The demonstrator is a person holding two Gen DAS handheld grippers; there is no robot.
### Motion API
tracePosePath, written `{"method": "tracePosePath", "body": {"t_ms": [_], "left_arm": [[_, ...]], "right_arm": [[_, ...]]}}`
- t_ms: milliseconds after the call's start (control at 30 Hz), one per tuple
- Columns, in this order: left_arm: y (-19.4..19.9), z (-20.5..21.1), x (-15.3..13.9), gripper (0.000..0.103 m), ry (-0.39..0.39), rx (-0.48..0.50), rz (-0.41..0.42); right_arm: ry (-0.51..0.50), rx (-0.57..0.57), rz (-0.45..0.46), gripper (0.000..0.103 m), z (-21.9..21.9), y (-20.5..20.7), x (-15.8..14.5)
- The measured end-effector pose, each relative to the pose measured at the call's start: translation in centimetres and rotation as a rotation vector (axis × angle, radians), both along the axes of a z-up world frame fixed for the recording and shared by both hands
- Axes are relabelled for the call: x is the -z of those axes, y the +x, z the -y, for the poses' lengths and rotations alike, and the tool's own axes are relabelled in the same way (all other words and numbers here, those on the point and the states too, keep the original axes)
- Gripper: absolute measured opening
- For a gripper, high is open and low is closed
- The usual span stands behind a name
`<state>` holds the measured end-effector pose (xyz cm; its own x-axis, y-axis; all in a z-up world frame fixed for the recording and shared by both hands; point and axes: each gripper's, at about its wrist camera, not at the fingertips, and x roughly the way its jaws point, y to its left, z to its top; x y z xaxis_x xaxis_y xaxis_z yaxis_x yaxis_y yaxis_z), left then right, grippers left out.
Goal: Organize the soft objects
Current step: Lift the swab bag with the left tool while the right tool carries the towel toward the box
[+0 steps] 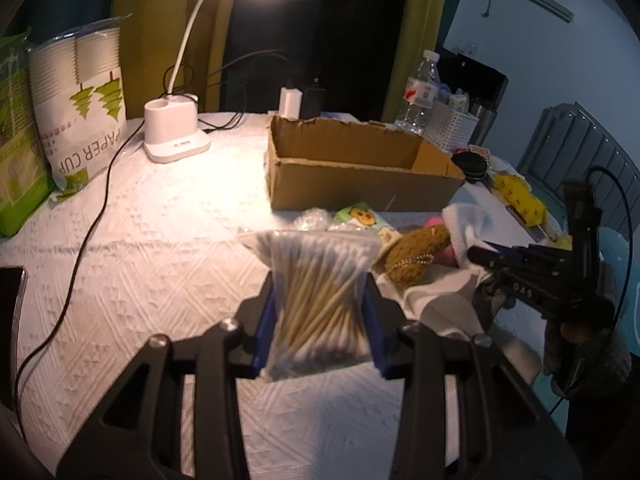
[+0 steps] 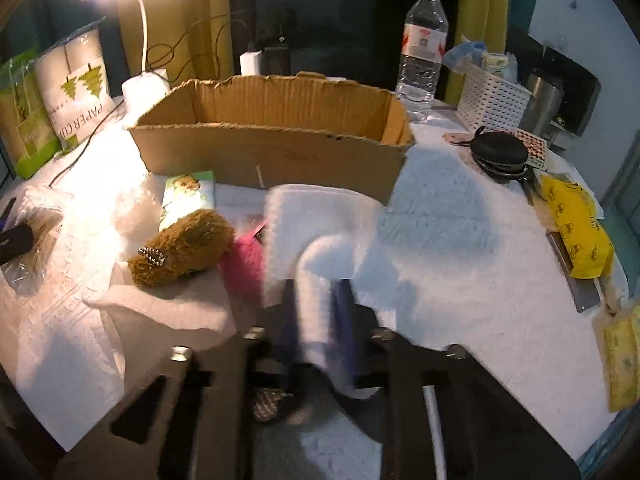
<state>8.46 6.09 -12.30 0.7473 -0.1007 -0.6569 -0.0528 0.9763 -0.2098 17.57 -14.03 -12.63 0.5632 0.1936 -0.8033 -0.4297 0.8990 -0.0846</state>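
My left gripper [image 1: 320, 300] is shut on a clear bag of cotton swabs [image 1: 316, 288] and holds it above the white tablecloth. My right gripper [image 2: 316, 292] is shut on a white towel [image 2: 320, 220] and lifts its blurred fold in front of the open cardboard box [image 2: 272, 152]. The box [image 1: 360, 176] looks empty. A brown plush toy [image 2: 184, 248] with a bead chain lies left of the towel, beside a pink plush [image 2: 244, 264] and a green tissue pack [image 2: 188, 196]. The right gripper also shows in the left wrist view [image 1: 480, 254].
A lit desk lamp [image 1: 176, 136] and a bag of paper cups [image 1: 80, 112] stand at the back left. A water bottle [image 2: 420, 40], white basket [image 2: 492, 100], black round pouch [image 2: 500, 156] and yellow pack [image 2: 576, 236] are at the right. A black cable [image 1: 88, 236] crosses the cloth.
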Motion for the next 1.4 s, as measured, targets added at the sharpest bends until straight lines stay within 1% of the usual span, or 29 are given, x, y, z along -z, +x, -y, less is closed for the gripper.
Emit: {"method": "tracePosePath", "body": {"t_ms": [100,233,467,567,633,700,800,867,1100,1200,1233,1267,1333,1400], "left_arm": [[0.3,0.4,-0.3,0.040,0.004,0.006,0.004],[0.8,0.8,-1.2,0.040,0.014,0.009,0.018],[2.0,1.6,-3.3,0.040,0.032,0.024,0.061],[2.8,1.9,-4.2,0.040,0.038,0.026,0.078],[3.3,2.0,-4.7,0.040,0.043,0.026,0.087],[3.7,2.2,-5.1,0.040,0.050,0.027,0.095],[4.3,2.6,-5.5,0.040,0.061,0.033,0.102],[4.6,2.9,-5.6,0.040,0.066,0.035,0.099],[6.2,4.5,-5.7,0.040,0.080,0.055,0.082],[6.8,5.6,-5.7,0.040,0.085,0.073,0.077],[7.0,6.1,-5.6,0.040,0.087,0.081,0.072],[7.2,6.5,-5.6,0.040,0.088,0.089,0.068],[7.4,7.5,-5.5,0.040,0.091,0.105,0.062],[7.6,8.4,-5.4,0.040,0.095,0.119,0.058]], "right_arm": [[0.024,-0.011,0.006,0.012,0.7,-0.1,-0.5],[0.103,-0.016,0.026,0.013,1.8,-0.2,-2.3],[0.314,-0.020,0.048,0.013,4.2,1.0,-6.1],[0.357,-0.035,0.056,0.014,4.7,1.6,-7.3],[0.368,-0.043,0.058,0.014,4.9,2.2,-7.8],[0.365,-0.043,0.051,0.014,5.1,2.7,-7.6],[0.338,-0.027,0.002,0.016,5.4,3.8,-6.2],[0.349,-0.017,-0.022,0.016,6.0,4.2,-5.4],[0.358,0.041,-0.049,0.017,9.2,5.2,-4.2],[0.352,0.089,-0.060,0.027,11.3,5.3,-3.4],[0.349,0.102,-0.067,0.035,11.8,5.3,-3.0],[0.338,0.125,-0.078,0.045,12.5,5.4,-2.6],[0.322,0.177,-0.086,0.056,14.1,5.4,-1.8],[0.310,0.211,-0.080,0.056,15.6,5.2,-1.4]]}}
